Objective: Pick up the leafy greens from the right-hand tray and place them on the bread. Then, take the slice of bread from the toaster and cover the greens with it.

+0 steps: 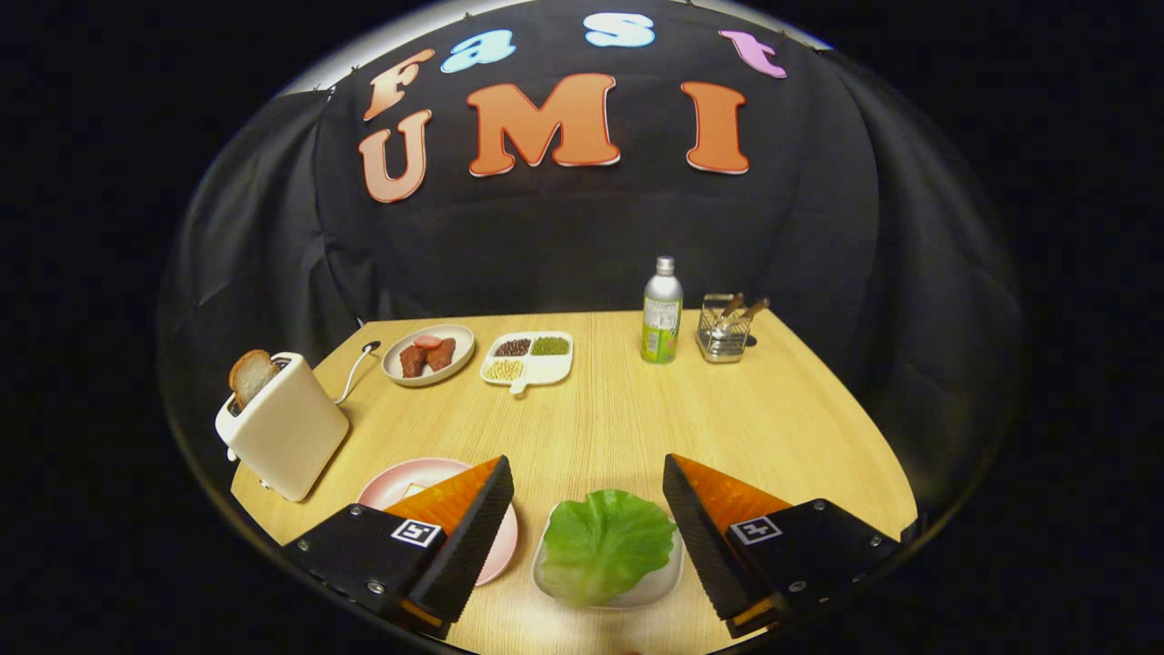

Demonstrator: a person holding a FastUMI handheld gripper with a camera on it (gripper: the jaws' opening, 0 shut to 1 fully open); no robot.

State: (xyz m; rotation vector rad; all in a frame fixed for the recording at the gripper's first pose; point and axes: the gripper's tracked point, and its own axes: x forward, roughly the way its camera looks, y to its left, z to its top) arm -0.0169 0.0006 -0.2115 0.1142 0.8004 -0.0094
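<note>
A green lettuce leaf (604, 544) lies on a small white tray (667, 577) on the wooden table, right between my two fingers. My gripper (587, 480) is open, its orange-and-black fingers (473, 518) standing either side of the leaf without touching it. A pink plate (414, 478) sits to the left, partly hidden behind my left finger; the bread on it is hidden. Farther left stands a cream toaster (284, 426) with a slice of bread (251, 375) sticking up out of its slot.
At the back of the table (618, 418) are a plate of meat (428, 354), a divided dish of beans (529, 357), a green-labelled bottle (661, 312) and a wire cutlery holder (725, 328). The toaster's cord runs toward the meat plate.
</note>
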